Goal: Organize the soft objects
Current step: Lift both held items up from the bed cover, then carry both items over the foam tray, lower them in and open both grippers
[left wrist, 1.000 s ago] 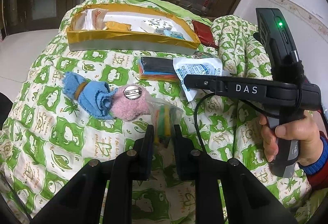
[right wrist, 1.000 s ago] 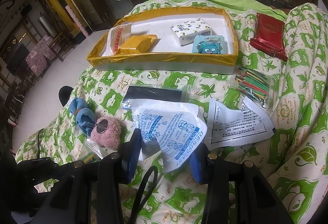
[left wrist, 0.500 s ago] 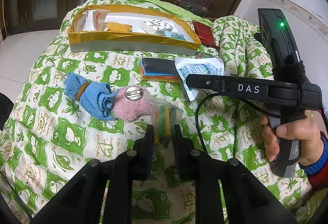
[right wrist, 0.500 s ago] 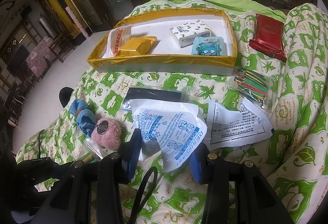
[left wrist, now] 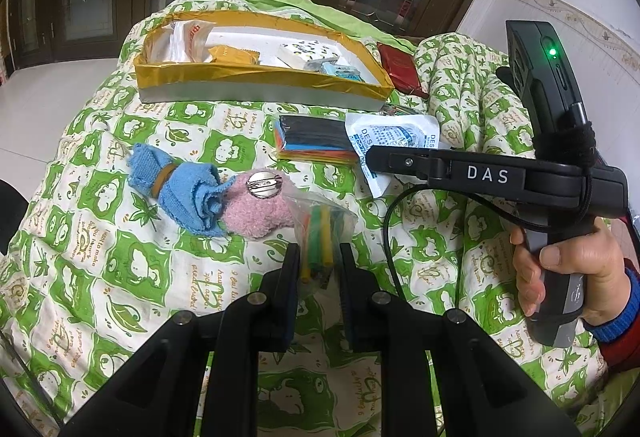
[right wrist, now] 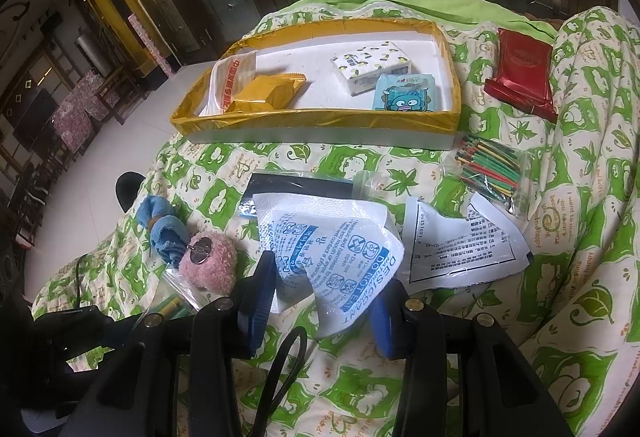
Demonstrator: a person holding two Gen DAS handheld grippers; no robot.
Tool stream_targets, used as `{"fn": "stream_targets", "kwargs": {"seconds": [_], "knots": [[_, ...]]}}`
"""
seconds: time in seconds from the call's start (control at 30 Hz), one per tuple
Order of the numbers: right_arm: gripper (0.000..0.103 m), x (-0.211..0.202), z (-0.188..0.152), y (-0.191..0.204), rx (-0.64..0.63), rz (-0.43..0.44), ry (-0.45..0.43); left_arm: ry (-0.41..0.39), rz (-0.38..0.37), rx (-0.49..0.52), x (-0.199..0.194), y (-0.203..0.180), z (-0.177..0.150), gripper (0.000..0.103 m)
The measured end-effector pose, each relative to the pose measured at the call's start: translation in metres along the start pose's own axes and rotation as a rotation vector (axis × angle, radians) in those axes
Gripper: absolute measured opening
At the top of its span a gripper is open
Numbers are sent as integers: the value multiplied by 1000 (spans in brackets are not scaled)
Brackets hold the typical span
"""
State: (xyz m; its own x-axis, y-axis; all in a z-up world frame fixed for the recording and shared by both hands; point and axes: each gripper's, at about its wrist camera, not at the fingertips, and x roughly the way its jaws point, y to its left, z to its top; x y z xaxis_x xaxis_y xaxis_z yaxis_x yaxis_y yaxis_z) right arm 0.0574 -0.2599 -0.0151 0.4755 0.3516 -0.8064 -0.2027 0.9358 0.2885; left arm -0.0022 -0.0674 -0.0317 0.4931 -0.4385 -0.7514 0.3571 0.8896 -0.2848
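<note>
Left gripper (left wrist: pixel 316 261) pinches a bag of coloured sticks (left wrist: pixel 320 233), right gripper (right wrist: pixel 320 301) clamps a desiccant packet (right wrist: pixel 332 249), both seemingly bound for the gold-rimmed tray (right wrist: pixel 320 119) beyond

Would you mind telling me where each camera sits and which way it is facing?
Left wrist: on the left gripper, angled down over the quilt toward the gold-rimmed tray; its fingers pinch a bag of coloured sticks; the person's right hand shows.
Right wrist: on the right gripper, angled down toward the tray; its fingers straddle a desiccant packet.
Shared: tray, desiccant packet, pink plush, blue cloth.
</note>
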Motion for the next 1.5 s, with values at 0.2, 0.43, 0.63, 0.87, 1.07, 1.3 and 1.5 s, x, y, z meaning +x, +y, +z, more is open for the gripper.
{"fn": "stream_targets", "kwargs": {"seconds": [0.2, 0.43, 0.63, 0.87, 1.07, 1.3, 1.5], "knots": [[46, 0, 0, 0, 0, 0, 0, -1, 0, -1, 0, 0, 0, 17], [46, 0, 0, 0, 0, 0, -1, -5, 0, -4, -2, 1, 2, 17], [46, -3, 3, -2, 4, -1, -14, -14, 3, -11, -4, 3, 8, 17], [46, -8, 5, -4, 8, -2, -31, -28, 11, -11, -7, 6, 19, 17], [46, -14, 13, -9, 34, 16, -39, -38, 24, 2, -10, 8, 30, 17], [46, -20, 21, -14, 45, 23, -44, -60, 35, 12, -15, 9, 44, 17], [46, -21, 25, -13, 35, 21, -36, -61, 41, 17, -13, 10, 49, 17]]}}
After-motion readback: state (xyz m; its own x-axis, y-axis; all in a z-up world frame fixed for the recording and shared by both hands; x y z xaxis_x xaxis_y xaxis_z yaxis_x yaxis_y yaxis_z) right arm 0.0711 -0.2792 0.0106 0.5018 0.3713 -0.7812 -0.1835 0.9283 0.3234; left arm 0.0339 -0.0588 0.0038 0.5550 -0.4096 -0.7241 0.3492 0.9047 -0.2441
